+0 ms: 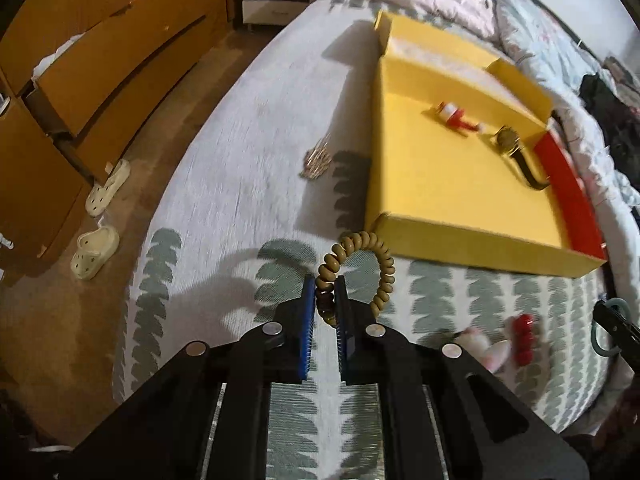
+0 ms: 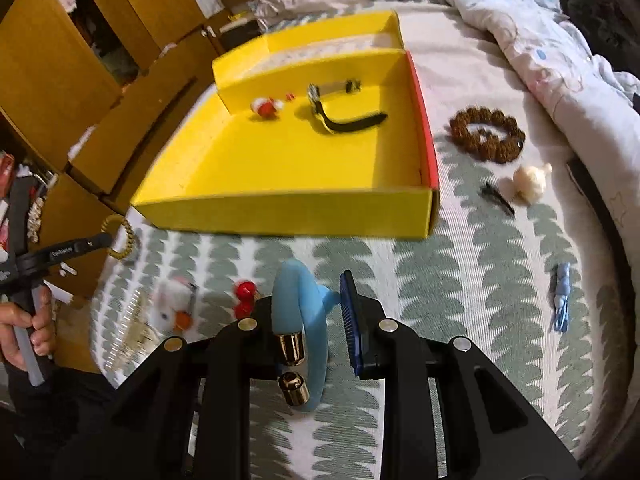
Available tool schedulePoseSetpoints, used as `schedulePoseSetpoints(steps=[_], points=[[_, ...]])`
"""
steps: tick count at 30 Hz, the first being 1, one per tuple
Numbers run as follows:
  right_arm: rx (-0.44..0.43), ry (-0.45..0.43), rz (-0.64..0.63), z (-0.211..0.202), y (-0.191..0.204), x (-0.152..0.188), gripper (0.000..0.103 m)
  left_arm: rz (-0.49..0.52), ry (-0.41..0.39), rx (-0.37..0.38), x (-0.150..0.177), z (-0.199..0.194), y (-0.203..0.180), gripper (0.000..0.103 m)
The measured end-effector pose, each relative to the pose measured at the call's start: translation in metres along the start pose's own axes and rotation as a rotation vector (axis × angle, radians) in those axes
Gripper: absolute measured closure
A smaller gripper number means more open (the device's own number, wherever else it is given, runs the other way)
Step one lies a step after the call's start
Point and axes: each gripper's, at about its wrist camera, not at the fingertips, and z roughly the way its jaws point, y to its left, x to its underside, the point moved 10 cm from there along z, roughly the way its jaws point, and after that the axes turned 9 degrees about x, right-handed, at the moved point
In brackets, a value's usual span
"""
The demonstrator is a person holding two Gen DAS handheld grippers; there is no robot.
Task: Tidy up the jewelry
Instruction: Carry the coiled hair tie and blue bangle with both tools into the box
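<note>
coil bracelet pinched, blue bangle gripped

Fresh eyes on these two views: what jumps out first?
The bright yellow box with a red side sits open on the leaf-patterned bedspread, a wristwatch and a small red-and-white figure inside. Nearer the cameras, the left tongs pinch a tan spiral hair tie, and the right tongs hold a light-blue bracelet with gold end caps.
</note>
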Motion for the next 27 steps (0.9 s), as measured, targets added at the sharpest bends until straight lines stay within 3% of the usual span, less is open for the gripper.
schedulePoseSetpoints(steps=[9, 15, 27], points=[[-0.041, -0.065, -0.024, -0.021, 0.021, -0.056, 0.078, 0.051, -0.072, 0.059, -0.035, -0.024, -0.045, 0.094], [-0.062, -0.069, -0.035, -0.016, 0.031, -0.086, 0.078, 0.078, -0.089, 0.058, -0.051, -0.024, -0.067, 0.094], [-0.05, 0.002, -0.078, 0.035, 0.042, -0.135, 0.078, 0.139, -0.022, 0.053, -0.087, 0.018, -0.104, 0.094]])
